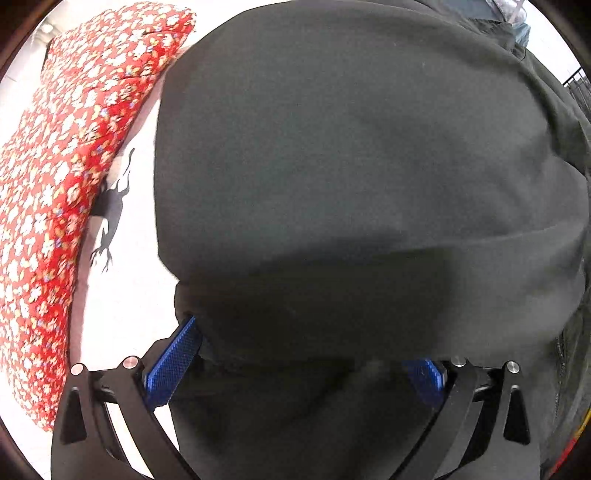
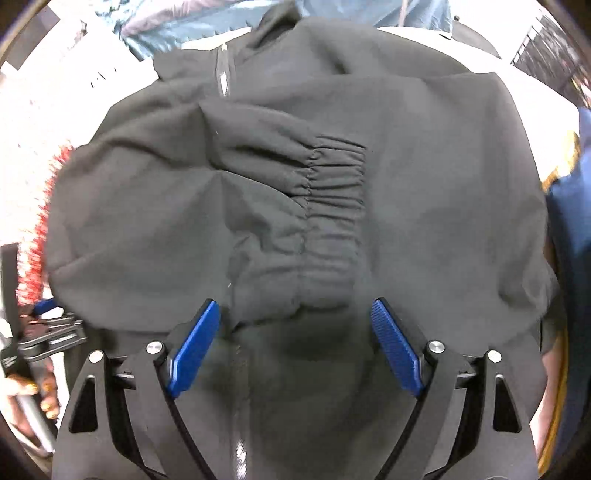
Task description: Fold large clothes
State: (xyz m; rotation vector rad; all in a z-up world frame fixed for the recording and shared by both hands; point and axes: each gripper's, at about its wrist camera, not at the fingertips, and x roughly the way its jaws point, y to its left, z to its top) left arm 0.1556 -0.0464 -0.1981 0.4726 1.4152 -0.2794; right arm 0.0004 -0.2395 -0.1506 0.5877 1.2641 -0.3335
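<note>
A large black jacket [image 1: 351, 166] fills the left wrist view, laid over in a smooth fold. My left gripper [image 1: 306, 343] points down at it, its blue pads [image 1: 173, 362] wide apart and their tips under the fabric's edge; its exposed pad faces are bare, so it looks open. In the right wrist view the same jacket [image 2: 443, 184] shows its zip [image 2: 223, 74] and a sleeve with a gathered elastic cuff [image 2: 332, 221] lying across the body. My right gripper [image 2: 295, 310] hovers just over the cuff's near end, open, with nothing pinched.
A folded red floral garment [image 1: 55, 184] lies left of the jacket on the white table [image 1: 129, 295], which bears a dark lizard-shaped mark [image 1: 110, 214]. Light blue cloth [image 2: 184, 26] lies beyond the jacket, dark blue cloth [image 2: 576, 221] at the right. A hand [image 2: 33, 391] holds the left gripper [image 2: 48, 325].
</note>
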